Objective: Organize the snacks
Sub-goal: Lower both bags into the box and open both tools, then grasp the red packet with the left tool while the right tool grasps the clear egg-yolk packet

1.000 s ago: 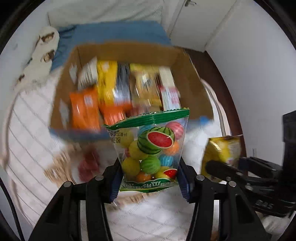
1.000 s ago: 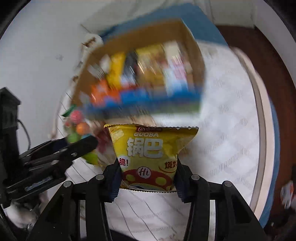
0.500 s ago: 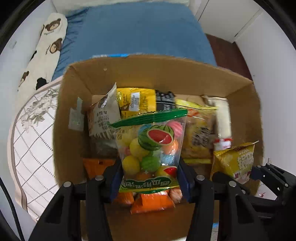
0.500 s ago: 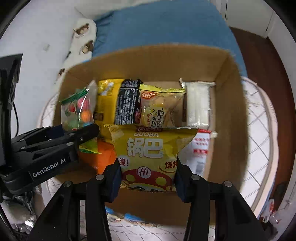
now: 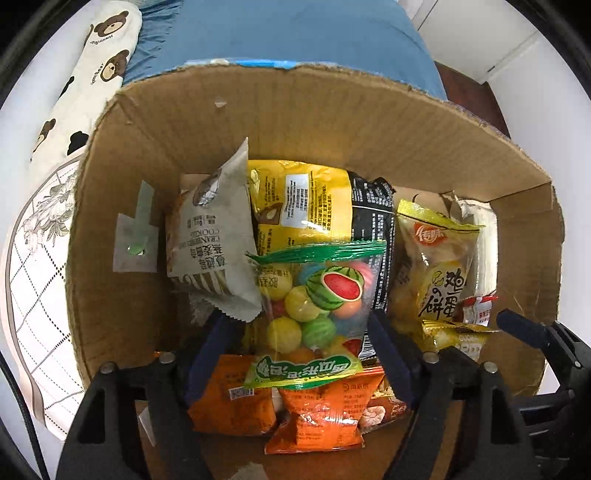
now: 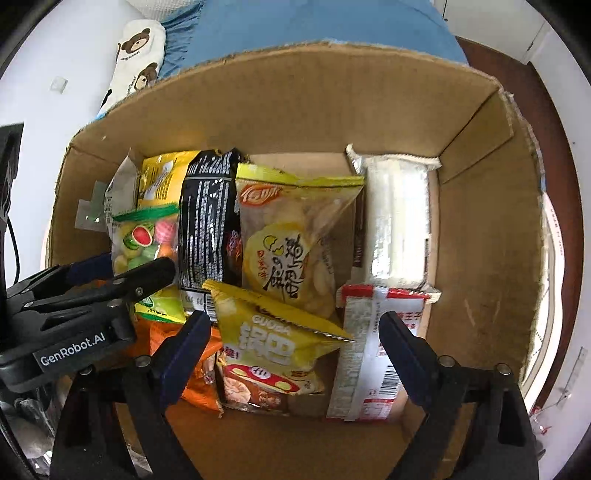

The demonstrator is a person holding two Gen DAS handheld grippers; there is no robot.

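Left wrist view: the left hand-held gripper (image 5: 301,354) points straight down into the cardboard box (image 5: 303,122). Its jaws have just been opening and now stand released; the watermelon gum-ball bag (image 5: 314,314) sits between the blue pads (image 5: 210,350), clear of them on both sides, resting on the orange snack packets (image 5: 317,417) at lower centre. Left of the bag leans a grey cranberry cookie packet (image 5: 214,240); behind it lie a yellow packet (image 5: 299,206) and a black packet (image 5: 373,229). At centre right stands a yellow egg-biscuit bag (image 5: 436,269). A bear-print pillow (image 5: 96,74) lies at upper left, outside the box, beside a blue bed sheet (image 5: 295,33).

Right wrist view: the right hand-held gripper (image 6: 291,339) also points down into the box, jaws just opened and released. The yellow guoba crisps bag (image 6: 273,350) lies between the pads, untouched, tipped onto the box floor. Only this view shows the white wrapped roll (image 6: 399,221) at upper right and the full red-and-white packet (image 6: 373,350) beside the right pad. The left hand-held gripper enters from the left edge, hiding part of the gum-ball bag.
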